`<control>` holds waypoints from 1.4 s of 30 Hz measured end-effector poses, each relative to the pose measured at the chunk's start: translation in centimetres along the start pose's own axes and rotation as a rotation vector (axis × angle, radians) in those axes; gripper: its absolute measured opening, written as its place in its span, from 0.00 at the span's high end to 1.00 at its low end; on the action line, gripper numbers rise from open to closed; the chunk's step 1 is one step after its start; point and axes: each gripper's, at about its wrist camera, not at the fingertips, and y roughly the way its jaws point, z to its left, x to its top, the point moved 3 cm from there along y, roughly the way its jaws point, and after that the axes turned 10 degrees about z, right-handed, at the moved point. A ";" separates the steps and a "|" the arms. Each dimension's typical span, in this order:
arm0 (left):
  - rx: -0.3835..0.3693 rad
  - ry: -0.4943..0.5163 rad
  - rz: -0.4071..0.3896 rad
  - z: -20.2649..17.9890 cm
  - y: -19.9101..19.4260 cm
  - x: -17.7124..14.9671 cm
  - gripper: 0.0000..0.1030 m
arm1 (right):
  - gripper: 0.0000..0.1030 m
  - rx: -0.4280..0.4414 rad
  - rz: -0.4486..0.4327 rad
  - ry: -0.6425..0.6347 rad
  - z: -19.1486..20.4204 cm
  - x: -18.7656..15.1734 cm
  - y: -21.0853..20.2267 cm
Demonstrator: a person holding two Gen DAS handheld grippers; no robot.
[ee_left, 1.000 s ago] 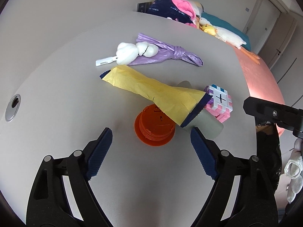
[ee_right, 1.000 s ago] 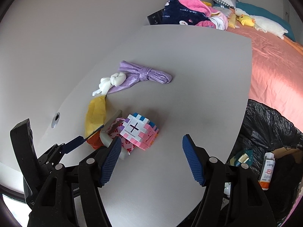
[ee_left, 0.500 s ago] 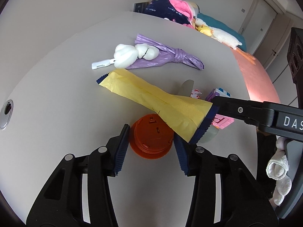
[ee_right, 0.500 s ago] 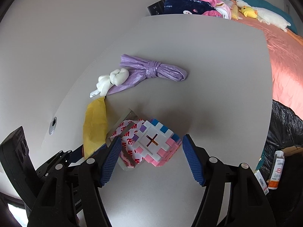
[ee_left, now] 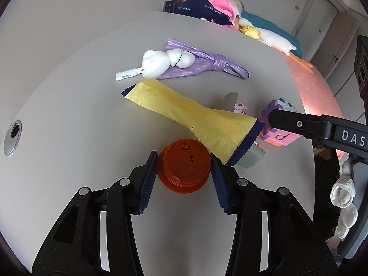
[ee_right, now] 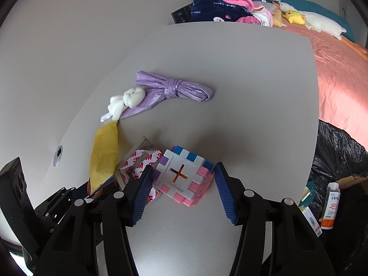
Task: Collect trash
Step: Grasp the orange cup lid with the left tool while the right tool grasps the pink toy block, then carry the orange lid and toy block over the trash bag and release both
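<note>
Left tongs (ee_left: 184, 161) pinch the orange cap (ee_left: 185, 166), pads on both its sides; it sits on the counter (ee_left: 69, 115) touching the near edge of the yellow wrapper (ee_left: 191, 119). Lift straight up so you don't drag the wrapper. Right tongs (ee_right: 182, 179) straddle the pink block cube (ee_right: 184, 177), beyond the wrapper from the cap, pads at its flanks; grip not confirmed. Squeeze evenly, avoid the tape roll (ee_right: 140, 161). Black trash bag (ee_right: 340, 156) sits off the counter's edge beyond the cube.
</note>
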 end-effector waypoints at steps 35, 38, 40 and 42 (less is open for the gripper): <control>-0.112 0.104 -0.061 -11.2 -3.9 -3.1 0.56 | 0.45 0.027 -0.128 0.041 -7.6 -4.9 -10.1; -0.122 0.122 -0.062 -12.5 -3.8 -3.1 0.56 | 0.45 0.020 -0.143 0.049 -8.5 -5.3 -11.1; -0.129 0.134 -0.061 -13.4 -3.8 -3.1 0.56 | 0.45 0.015 -0.151 0.056 -9.2 -5.6 -11.7; -0.139 0.144 -0.059 -14.3 -3.7 -3.1 0.56 | 0.45 0.012 -0.158 0.064 -9.9 -5.8 -12.2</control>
